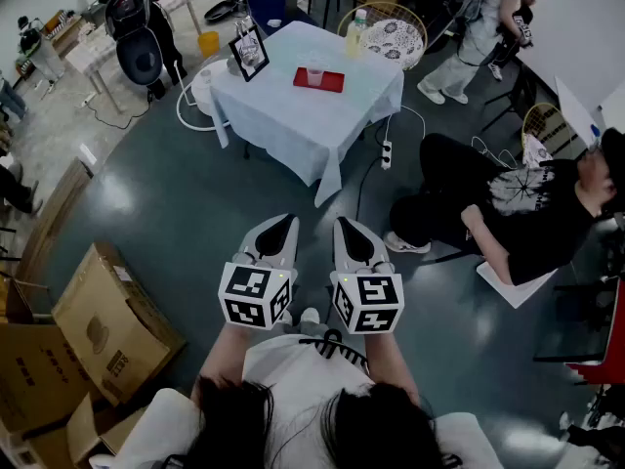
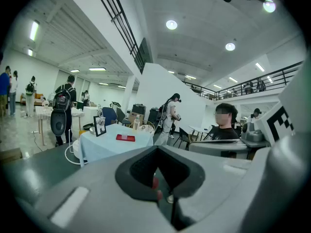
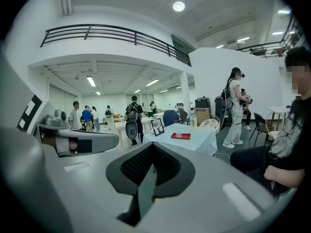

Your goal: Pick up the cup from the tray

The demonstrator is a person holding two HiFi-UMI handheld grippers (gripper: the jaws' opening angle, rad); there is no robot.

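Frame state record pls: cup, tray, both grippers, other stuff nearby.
cup: clear, upright on the tray
tray: red, on the table with a pale blue cloth
left gripper: jaws together, empty, far short of the table
right gripper: jaws together, empty, beside the left one
also on table: picture frame, bottle
nearby: seated person, right of the table
stage: cup not yet reached

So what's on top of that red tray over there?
A clear cup stands on the red tray. The tray's surface under the cup is covered, and the cup's contents are too small to tell.
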